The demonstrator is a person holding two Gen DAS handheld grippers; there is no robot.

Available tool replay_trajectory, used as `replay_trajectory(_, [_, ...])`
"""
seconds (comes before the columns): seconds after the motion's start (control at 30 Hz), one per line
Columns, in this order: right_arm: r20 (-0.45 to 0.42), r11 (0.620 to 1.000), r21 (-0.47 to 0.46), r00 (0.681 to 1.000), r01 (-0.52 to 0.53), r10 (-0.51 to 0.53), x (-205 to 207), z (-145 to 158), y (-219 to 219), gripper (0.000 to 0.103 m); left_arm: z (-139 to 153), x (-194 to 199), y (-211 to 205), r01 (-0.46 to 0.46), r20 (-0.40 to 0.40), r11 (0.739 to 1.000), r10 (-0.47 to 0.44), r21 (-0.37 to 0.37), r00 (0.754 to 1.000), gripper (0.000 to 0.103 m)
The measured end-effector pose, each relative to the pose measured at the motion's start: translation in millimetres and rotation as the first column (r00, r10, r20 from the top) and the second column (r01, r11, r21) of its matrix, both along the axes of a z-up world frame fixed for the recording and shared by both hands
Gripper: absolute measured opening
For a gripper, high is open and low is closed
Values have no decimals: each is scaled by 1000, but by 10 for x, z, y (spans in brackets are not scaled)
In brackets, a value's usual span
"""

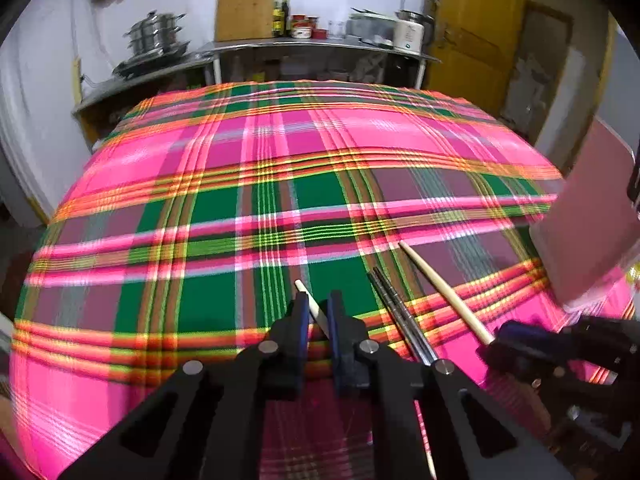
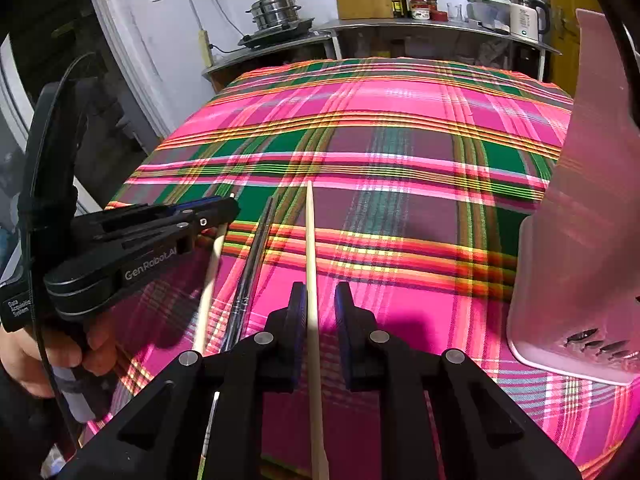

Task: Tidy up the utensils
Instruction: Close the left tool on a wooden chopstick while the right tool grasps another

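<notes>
Between the blue pads of my left gripper (image 1: 319, 300) sits a cream chopstick (image 1: 318, 318), its tip poking out ahead; the jaws are shut on it. From the right wrist view that left gripper (image 2: 230, 204) clamps the same chopstick (image 2: 214, 276) near its far end. A second cream chopstick (image 2: 310, 240) runs between the fingers of my right gripper (image 2: 322, 292), close against the left pad with a gap on the right, so the jaws stand open. A pair of metal chopsticks (image 2: 250, 272) lies on the plaid cloth between the two cream ones.
A pink plastic utensil holder (image 2: 572, 240) stands at the right on the plaid tablecloth (image 2: 400, 152). A person's hand (image 2: 40, 356) holds the left gripper's handle. Beyond the table's far edge is a metal counter (image 1: 312, 46) with pots, bottles and a kettle.
</notes>
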State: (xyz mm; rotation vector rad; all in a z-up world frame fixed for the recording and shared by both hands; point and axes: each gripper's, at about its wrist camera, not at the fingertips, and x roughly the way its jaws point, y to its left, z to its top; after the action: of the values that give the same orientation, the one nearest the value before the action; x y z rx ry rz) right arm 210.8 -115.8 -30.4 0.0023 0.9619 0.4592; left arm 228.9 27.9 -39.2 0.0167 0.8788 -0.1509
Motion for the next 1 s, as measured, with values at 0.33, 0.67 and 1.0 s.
replay_trajectory(0.33, [11,997,-58,998,-59,60,223,35,249,15,15,6,115,118,4,993,-118,9,993,9])
replay_trajectory(0.67, [-9,993,-91,997,-75,75,596,-15,453,15,-11,60,245,44,-55,991,-52,-128,997,10])
replay_trajectory(1.0, [-28,992,-109,997,-70,68,761,-35,559,10,-11,110,192,-40,-91,992,29,-123,995,10])
